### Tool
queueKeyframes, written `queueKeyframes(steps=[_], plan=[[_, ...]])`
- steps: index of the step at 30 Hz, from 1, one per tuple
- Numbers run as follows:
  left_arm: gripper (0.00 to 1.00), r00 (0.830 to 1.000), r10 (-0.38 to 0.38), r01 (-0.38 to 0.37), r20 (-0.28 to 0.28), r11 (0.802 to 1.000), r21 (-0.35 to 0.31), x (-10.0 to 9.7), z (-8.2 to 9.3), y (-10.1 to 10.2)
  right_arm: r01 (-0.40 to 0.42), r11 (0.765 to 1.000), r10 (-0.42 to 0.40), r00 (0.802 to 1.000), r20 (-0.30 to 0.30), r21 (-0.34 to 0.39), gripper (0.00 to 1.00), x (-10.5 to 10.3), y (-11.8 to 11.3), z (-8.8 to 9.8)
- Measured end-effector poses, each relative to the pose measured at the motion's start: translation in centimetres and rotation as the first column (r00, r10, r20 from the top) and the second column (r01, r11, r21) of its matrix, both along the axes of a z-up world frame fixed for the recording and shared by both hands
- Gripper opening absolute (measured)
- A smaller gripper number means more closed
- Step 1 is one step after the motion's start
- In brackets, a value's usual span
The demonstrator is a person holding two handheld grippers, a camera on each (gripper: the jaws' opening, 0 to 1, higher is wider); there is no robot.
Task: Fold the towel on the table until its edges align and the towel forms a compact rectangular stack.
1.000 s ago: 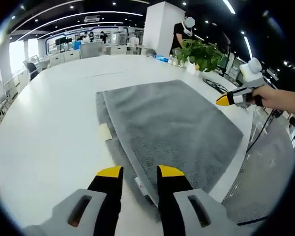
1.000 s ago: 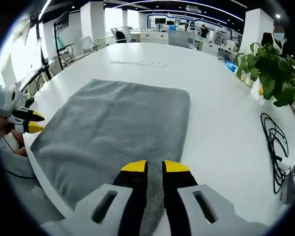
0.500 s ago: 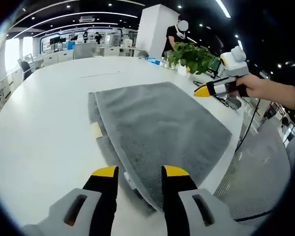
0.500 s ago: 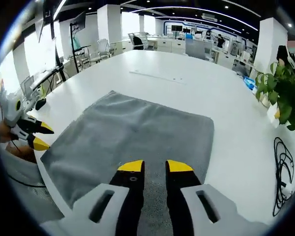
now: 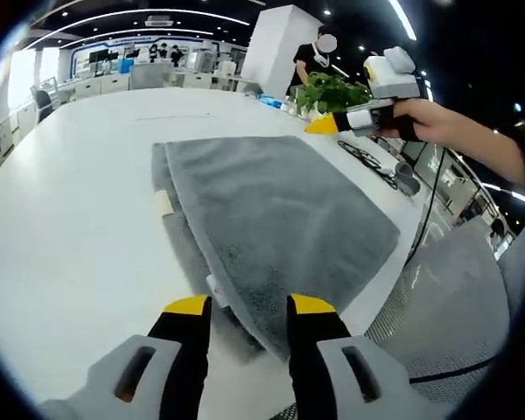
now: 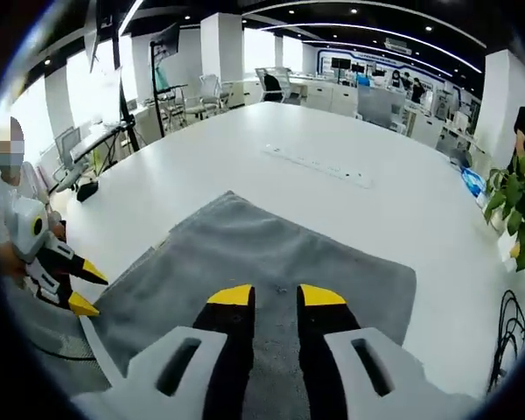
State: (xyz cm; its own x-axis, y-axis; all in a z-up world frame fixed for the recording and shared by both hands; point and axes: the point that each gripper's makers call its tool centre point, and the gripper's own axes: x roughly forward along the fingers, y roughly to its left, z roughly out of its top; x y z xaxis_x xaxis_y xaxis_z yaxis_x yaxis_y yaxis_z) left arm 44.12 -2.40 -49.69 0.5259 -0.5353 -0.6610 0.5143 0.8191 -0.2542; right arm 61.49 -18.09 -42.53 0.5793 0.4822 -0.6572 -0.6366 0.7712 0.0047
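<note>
A grey towel (image 5: pixel 276 210) is seen lying folded once on the white table (image 5: pixel 70 201), with the upper layer offset so that a strip of the lower layer and a small pale label (image 5: pixel 163 203) are exposed along one side. In the left gripper view, the left gripper (image 5: pixel 245 305) is held above the near corner of the towel with its yellow-tipped jaws parted and nothing gripped between them. The right gripper (image 5: pixel 325 125) is seen across the towel, held in a hand (image 5: pixel 416 115) above the far side, near a potted plant (image 5: pixel 332 92) and a black cable (image 5: pixel 367 159). In the right gripper view, the right gripper (image 6: pixel 276 296) is held over the towel (image 6: pixel 271 262) with its jaws slightly apart and empty.
</note>
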Motion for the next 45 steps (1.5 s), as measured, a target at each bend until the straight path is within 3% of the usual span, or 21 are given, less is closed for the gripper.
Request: queueKeyframes(steps=[5, 14, 20, 24, 27, 32, 34, 40, 45], plan=[[0.34, 1.000, -0.003, 0.003, -0.012, 1.000, -0.001, -0.2, -0.3, 0.3, -0.024, 1.000, 0.024, 1.000, -0.005, 0.020, 0.21, 1.2, 2.2, 0.3], [0.26, 0.999, 0.001, -0.002, -0.045, 1.000, -0.019, -0.8, -0.9, 0.3, -0.122, 0.992, 0.122, 0.993, 0.002, 0.027, 0.19, 2.6, 8.5, 1.4], [0.25, 0.999, 0.024, -0.027, -0.049, 0.999, -0.043, -1.0, -0.6, 0.5, -0.160, 0.987, 0.160, 0.987, -0.006, 0.026, 0.18, 3.5, 11.9, 0.5], [0.24, 0.999, 0.040, -0.041, -0.034, 0.998, -0.053, -0.8, -0.4, 0.8, -0.176, 0.984, 0.177, 0.984, -0.029, 0.031, 0.18, 3.2, 13.6, -0.7], [0.24, 0.996, 0.059, -0.067, -0.067, 0.990, -0.121, -0.8, -0.8, 0.5, -0.194, 0.980, 0.196, 0.978, -0.067, 0.030, 0.17, 2.5, 15.2, -2.1], [0.21, 0.997, 0.050, -0.057, -0.063, 0.991, -0.119, -0.9, -0.8, 0.5, -0.196, 0.980, 0.197, 0.971, -0.131, 0.021, 0.16, 1.7, 16.9, -4.3], [0.20, 0.996, 0.044, -0.053, -0.074, 0.992, -0.117, -1.0, -1.0, 0.4, -0.182, 0.983, 0.183, 0.972, -0.147, 0.017, 0.16, 2.6, 17.4, -5.5], [0.17, 0.997, 0.036, -0.045, -0.075, 0.991, -0.127, -0.8, -1.1, 0.1, -0.174, 0.984, 0.166, 0.970, -0.178, -0.031, 0.14, 2.7, 18.0, -7.7], [0.17, 0.996, 0.043, -0.055, -0.083, 0.988, -0.146, -0.7, -1.2, -0.3, -0.158, 0.986, 0.144, 0.973, -0.182, -0.060, 0.15, 1.8, 17.7, -8.3]])
